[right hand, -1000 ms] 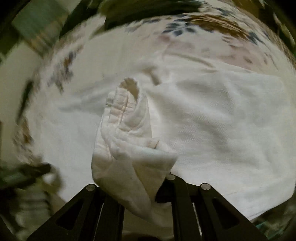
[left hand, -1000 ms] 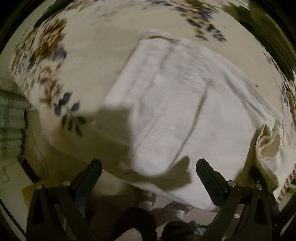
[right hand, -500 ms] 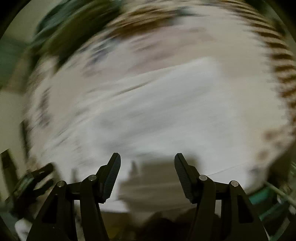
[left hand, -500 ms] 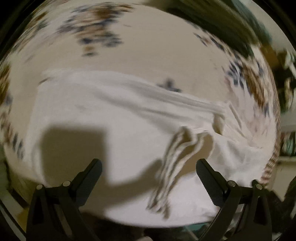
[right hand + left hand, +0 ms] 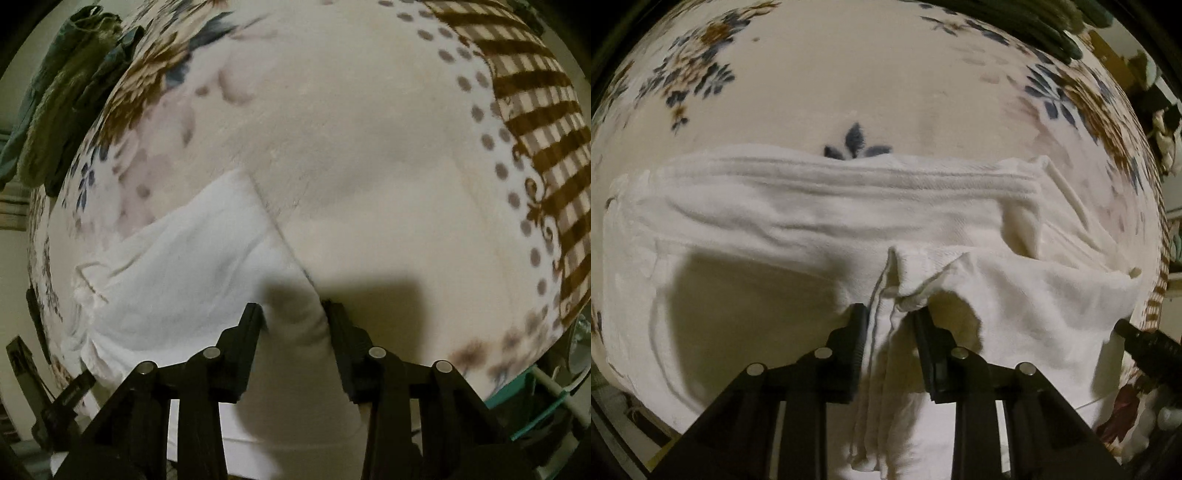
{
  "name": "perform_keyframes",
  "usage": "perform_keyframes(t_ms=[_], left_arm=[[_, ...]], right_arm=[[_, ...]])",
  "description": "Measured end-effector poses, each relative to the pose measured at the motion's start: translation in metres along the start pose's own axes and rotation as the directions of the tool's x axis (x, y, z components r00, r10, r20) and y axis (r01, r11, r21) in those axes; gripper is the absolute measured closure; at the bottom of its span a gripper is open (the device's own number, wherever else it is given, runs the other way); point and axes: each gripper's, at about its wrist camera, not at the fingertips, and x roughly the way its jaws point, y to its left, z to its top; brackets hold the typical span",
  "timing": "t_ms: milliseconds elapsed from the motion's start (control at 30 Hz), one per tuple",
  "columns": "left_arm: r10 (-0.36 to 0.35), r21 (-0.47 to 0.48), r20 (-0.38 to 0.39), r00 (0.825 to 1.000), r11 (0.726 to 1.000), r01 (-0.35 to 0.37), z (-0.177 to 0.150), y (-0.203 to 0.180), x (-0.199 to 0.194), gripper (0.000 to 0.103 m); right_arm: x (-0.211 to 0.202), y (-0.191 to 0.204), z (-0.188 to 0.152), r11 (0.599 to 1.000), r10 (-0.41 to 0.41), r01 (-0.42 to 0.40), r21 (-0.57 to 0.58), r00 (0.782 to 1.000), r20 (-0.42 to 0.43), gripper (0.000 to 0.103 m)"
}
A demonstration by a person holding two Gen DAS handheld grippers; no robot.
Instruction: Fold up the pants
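White pants (image 5: 812, 229) lie spread across a cream floral blanket (image 5: 849, 81), waistband band running left to right at the far side. My left gripper (image 5: 890, 314) is shut on a bunched hem edge of the pants near the front, the cloth hanging down between the fingers. In the right wrist view the pants (image 5: 177, 266) fill the lower left. My right gripper (image 5: 293, 314) is shut on a thick fold of the pants at their right corner. The right gripper's tip shows in the left wrist view (image 5: 1148, 347) at the pants' right edge.
The blanket (image 5: 369, 147) has a brown checked border (image 5: 535, 110) at the right. Dark green clothes (image 5: 62, 110) lie piled at the blanket's far left edge. A teal and glass object (image 5: 546, 398) sits beyond the blanket's near right edge.
Both grippers were open half a second ago and have now closed on the pants. The left one took the hem bunch; the right one let go of its earlier bundle and regrasped a corner.
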Motion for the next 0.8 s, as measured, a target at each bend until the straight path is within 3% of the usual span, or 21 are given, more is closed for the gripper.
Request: perform_keyframes(t_ms=[67,167,233,267,300,400,500,600,700,800], left_arm=[[-0.009,-0.029,0.009,1.000,1.000,0.010,-0.007,0.011,-0.009,0.078],[-0.109,-0.131,0.060,0.992,0.985,0.116,-0.024,0.029,-0.036,0.076],[-0.184,-0.214,0.118,0.976,0.955,0.205,-0.036,0.049,-0.058,0.057],[-0.207,-0.253,0.151,0.967,0.937,0.240,-0.046,0.063,-0.070,0.027],[-0.205,-0.290,0.180,0.962,0.924,0.251,-0.055,0.076,-0.079,0.007],[-0.175,-0.447,0.253,0.951,0.851,0.276,-0.083,0.128,-0.101,0.007],[-0.114,-0.621,0.277,0.954,0.737,0.268,-0.117,0.192,-0.094,0.007],[-0.083,-0.719,0.301,0.950,0.635,0.283,-0.133,0.237,-0.073,0.007],[-0.073,-0.754,0.320,0.945,0.583,0.301,-0.135,0.261,-0.051,0.007],[-0.072,-0.766,0.335,0.939,0.560,0.317,-0.129,0.264,-0.037,0.007]], right_arm=[[0.000,0.006,0.004,1.000,-0.013,0.013,-0.014,1.000,-0.010,0.063],[-0.007,0.010,0.004,0.999,-0.041,0.041,-0.023,0.999,-0.031,0.055],[-0.015,0.029,0.001,0.998,-0.041,0.040,-0.045,0.999,-0.018,0.041],[-0.021,0.032,-0.003,0.998,-0.030,0.029,-0.052,0.999,-0.011,0.038],[-0.026,0.036,-0.007,0.998,-0.019,0.019,-0.060,1.000,-0.008,0.038],[-0.036,0.054,-0.022,0.996,0.013,-0.014,-0.090,1.000,-0.017,0.033],[-0.037,0.071,-0.041,0.994,0.027,-0.032,-0.107,0.999,-0.043,0.033],[-0.027,0.090,-0.058,0.991,0.024,-0.034,-0.133,0.997,-0.079,0.033],[-0.011,0.115,-0.064,0.985,0.005,-0.021,-0.170,0.996,-0.094,0.033],[0.000,0.137,-0.068,0.981,0.002,-0.021,-0.193,0.995,-0.100,0.033]])
